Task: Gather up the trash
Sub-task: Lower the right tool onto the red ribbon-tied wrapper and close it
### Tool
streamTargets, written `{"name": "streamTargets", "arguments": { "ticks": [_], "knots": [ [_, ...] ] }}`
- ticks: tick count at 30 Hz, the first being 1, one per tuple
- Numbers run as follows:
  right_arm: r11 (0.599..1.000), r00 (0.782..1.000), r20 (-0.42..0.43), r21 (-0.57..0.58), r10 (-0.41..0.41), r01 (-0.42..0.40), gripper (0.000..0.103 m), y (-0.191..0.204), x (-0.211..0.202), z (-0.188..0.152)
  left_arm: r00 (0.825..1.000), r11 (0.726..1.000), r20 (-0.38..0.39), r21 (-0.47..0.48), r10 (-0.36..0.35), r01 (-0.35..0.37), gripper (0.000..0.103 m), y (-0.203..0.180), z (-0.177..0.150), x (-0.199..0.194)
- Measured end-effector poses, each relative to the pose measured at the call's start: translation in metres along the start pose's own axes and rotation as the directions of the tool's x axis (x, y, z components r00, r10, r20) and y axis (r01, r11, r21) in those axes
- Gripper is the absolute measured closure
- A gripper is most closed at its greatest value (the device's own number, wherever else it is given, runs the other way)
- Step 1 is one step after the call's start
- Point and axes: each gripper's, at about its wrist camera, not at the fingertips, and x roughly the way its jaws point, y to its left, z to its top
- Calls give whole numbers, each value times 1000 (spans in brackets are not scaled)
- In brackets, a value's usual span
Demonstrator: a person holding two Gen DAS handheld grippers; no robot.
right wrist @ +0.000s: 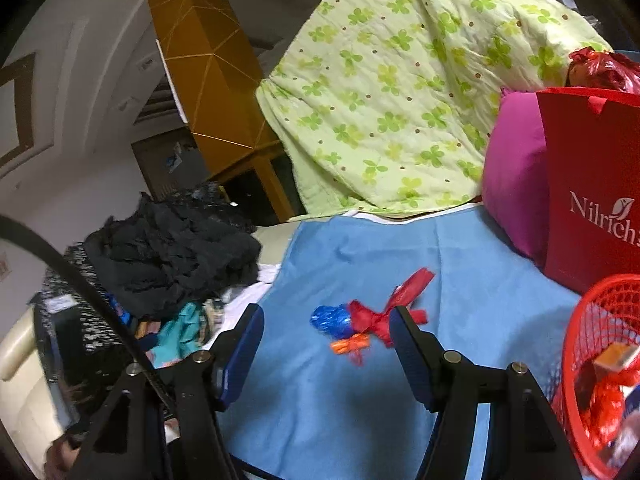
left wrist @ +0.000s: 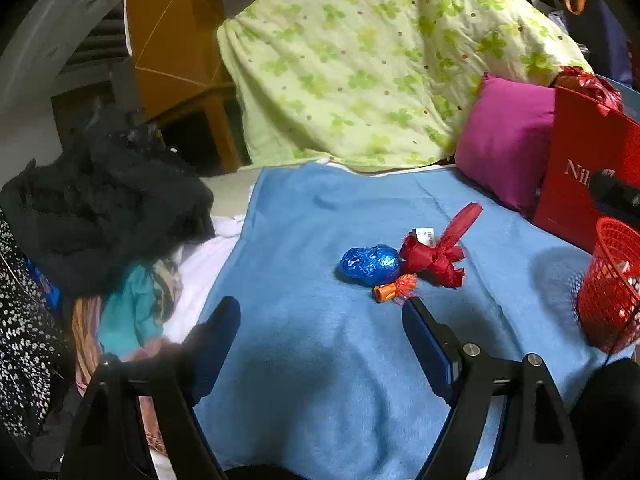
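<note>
A crumpled blue foil wrapper (left wrist: pixel 370 265), a red ribbon bow (left wrist: pixel 434 258) and a small orange wrapper (left wrist: pixel 394 289) lie together on a blue blanket (left wrist: pixel 320 360). They also show in the right wrist view: the blue foil (right wrist: pixel 332 321), the red bow (right wrist: pixel 384 312), the orange wrapper (right wrist: pixel 350 346). A red mesh basket (left wrist: pixel 610 292) with some trash inside stands at the right, also seen in the right wrist view (right wrist: pixel 600 368). My left gripper (left wrist: pixel 320 312) is open and empty, just short of the wrappers. My right gripper (right wrist: pixel 326 320) is open and empty, above them.
A red paper bag (right wrist: pixel 592 200) and a magenta pillow (left wrist: pixel 504 140) stand at the right back. A green floral quilt (left wrist: pixel 360 60) is heaped behind. A pile of dark clothes (left wrist: pixel 112 200) lies at the left.
</note>
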Motion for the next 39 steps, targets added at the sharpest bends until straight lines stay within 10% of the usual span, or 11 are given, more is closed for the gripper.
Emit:
{"name": "streamTargets", "arguments": {
  "ticks": [39],
  "knots": [
    [993, 979, -202, 98, -41, 61, 34, -73, 162, -22, 995, 998, -92, 33, -44, 47, 20, -37, 19, 148]
  ]
}}
